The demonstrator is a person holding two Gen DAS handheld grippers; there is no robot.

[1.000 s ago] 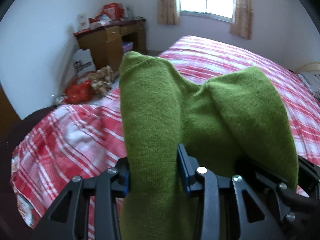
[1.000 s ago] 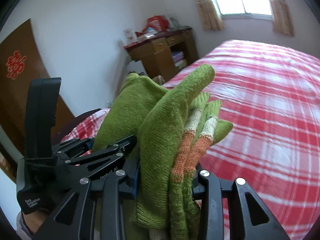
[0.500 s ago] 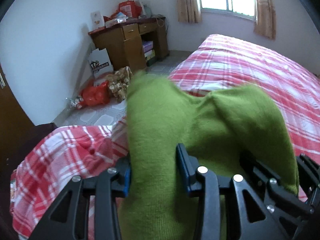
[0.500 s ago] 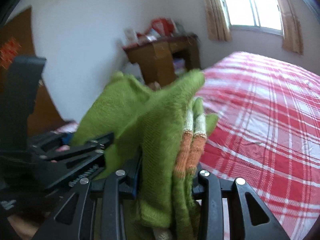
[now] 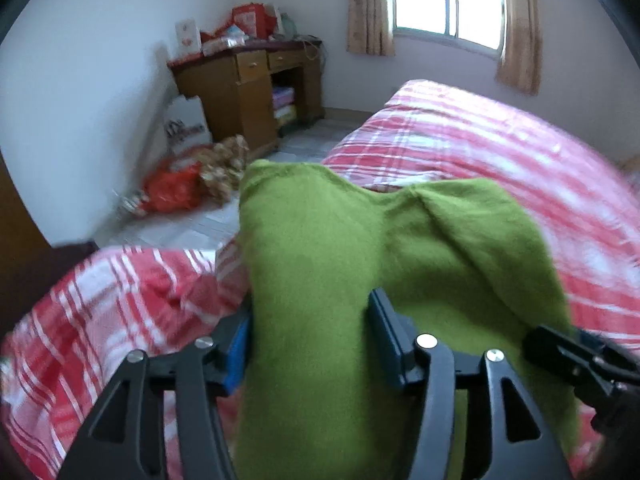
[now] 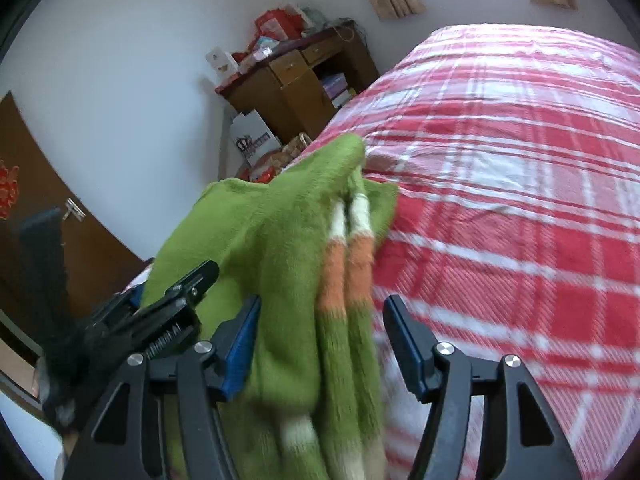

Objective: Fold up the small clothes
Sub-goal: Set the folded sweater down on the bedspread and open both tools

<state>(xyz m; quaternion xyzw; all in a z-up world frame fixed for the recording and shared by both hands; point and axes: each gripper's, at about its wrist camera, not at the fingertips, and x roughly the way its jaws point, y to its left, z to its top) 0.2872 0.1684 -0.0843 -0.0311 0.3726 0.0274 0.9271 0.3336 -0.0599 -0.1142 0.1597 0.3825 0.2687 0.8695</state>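
Observation:
A small green knit garment [image 5: 320,272] with orange and white stripes [image 6: 344,276] is held up above the red plaid bed [image 5: 500,152]. My left gripper [image 5: 310,336] is shut on one end of it; the cloth drapes over its fingers. My right gripper [image 6: 320,336] has its jaws spread apart, with the striped end of the garment hanging loosely between them and a gap on the right side. The right gripper shows at the right edge of the left wrist view [image 5: 580,360]; the left gripper shows at left in the right wrist view [image 6: 160,308].
The red plaid bed [image 6: 520,160] spreads ahead and to the right. A wooden desk [image 5: 248,80] with clutter stands by the far wall under a window [image 5: 448,0]. Bags [image 5: 176,192] lie on the floor beside the desk. A brown door [image 6: 40,208] is at left.
My right gripper's jaws have opened from their grip on the striped end. Both grippers tilted downward toward the bed, and the garment sagged lower.

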